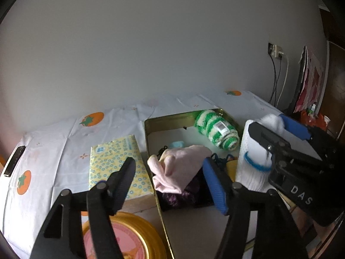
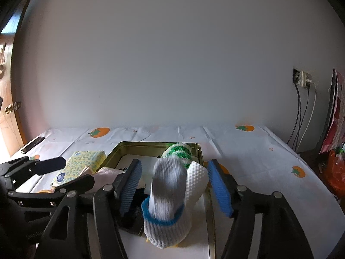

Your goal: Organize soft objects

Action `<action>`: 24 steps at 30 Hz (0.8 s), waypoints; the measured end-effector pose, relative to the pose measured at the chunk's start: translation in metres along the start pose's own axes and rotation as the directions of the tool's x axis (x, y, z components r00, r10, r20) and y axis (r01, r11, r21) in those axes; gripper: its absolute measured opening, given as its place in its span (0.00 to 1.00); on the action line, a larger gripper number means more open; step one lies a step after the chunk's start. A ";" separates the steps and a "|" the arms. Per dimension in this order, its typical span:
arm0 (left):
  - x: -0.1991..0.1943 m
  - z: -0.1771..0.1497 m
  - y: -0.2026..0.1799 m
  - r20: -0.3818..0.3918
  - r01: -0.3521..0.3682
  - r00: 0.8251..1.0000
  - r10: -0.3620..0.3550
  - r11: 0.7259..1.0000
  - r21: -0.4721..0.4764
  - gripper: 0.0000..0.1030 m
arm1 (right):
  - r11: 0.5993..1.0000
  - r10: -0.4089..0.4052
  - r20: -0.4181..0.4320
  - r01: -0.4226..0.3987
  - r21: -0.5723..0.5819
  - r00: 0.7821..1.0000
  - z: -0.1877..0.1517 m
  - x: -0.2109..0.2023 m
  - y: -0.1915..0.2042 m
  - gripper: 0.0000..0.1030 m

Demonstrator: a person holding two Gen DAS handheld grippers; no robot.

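A gold tin box (image 1: pixel 151 123) (image 2: pixel 120 147) lies open on the table. Inside are a green-and-white striped fluffy roll (image 1: pixel 216 129) (image 2: pixel 177 152), a pink cloth (image 1: pixel 181 168) on a dark purple item (image 1: pixel 183 196), and a white sock bundle with a blue cuff (image 2: pixel 168 205) (image 1: pixel 252 157). My right gripper (image 2: pixel 174 185) is open, with its blue pads either side of the white bundle, not touching it. My left gripper (image 1: pixel 170 181) is open above the pink cloth at the box's left wall.
A yellow tissue pack (image 1: pixel 116 164) (image 2: pixel 86 161) lies left of the box. A round gold-rimmed pink lid (image 1: pixel 120 239) sits near the front. A phone (image 1: pixel 14 161) lies at the table's left edge. Cables and a wall socket (image 1: pixel 275 50) are at the right.
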State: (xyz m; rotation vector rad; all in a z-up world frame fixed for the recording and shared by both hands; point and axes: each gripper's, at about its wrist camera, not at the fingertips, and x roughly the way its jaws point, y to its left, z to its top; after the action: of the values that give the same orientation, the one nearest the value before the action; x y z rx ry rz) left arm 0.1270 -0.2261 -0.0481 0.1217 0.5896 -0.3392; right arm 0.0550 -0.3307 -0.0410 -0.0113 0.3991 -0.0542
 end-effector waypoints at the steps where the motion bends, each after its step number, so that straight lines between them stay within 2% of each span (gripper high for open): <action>1: -0.003 -0.001 0.001 0.008 -0.001 1.000 0.001 1.000 0.000 0.73 | 1.000 -0.003 0.003 0.003 -0.005 1.000 -0.001 -0.003 0.001 0.67; 3: -0.008 -0.005 0.002 0.027 -0.023 0.999 0.023 1.000 -0.004 0.82 | 1.000 -0.009 0.016 0.009 -0.005 1.000 -0.002 -0.009 0.002 0.69; 4: -0.009 -0.006 0.003 0.031 -0.025 0.999 0.025 1.000 -0.007 0.83 | 1.000 -0.014 0.024 0.014 -0.004 1.000 -0.003 -0.012 0.002 0.70; 24: -0.026 -0.014 0.011 0.071 -0.027 0.997 0.030 0.999 -0.030 0.88 | 1.000 0.023 0.079 -0.022 -0.009 0.997 -0.001 -0.034 0.016 0.72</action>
State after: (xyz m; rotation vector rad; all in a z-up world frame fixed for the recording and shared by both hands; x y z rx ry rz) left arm 0.1028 -0.2058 -0.0449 0.0894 0.5210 -0.3060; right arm 0.0240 -0.3127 -0.0288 -0.0168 0.3202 -0.0296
